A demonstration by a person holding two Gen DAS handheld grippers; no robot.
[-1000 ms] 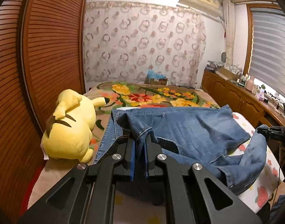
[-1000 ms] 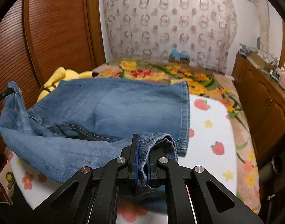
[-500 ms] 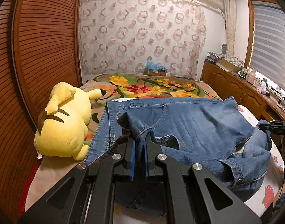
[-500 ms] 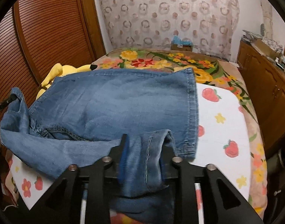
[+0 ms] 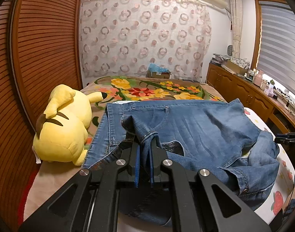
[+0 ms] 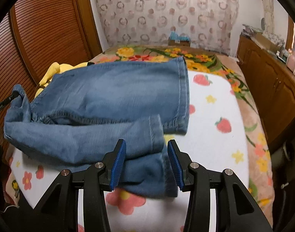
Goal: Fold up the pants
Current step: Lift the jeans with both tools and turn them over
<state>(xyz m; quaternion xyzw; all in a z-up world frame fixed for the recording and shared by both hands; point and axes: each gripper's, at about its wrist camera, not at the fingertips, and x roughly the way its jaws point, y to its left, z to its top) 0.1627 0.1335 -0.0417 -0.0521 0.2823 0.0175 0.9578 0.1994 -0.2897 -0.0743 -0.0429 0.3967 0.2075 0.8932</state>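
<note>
Blue denim pants lie across the bed, partly folded over on themselves. My left gripper is shut on a bunched edge of the pants near the waistband and holds it just above the fabric. In the right wrist view the pants lie folded with a leg end draped at the near edge. My right gripper is open, its blue pads on either side of the leg end, which lies loose between them. The right gripper's tip also shows at the far right of the left wrist view.
A yellow plush toy lies on the bed left of the pants, against a wooden slatted wardrobe. A floral blanket covers the far bed. A wooden cabinet runs along the right. A strawberry-print cover lies under the pants.
My right gripper has opened and let go of the pant leg end, which now lies on the bed. My left gripper stays shut on the pants and has lowered them onto the bed.
</note>
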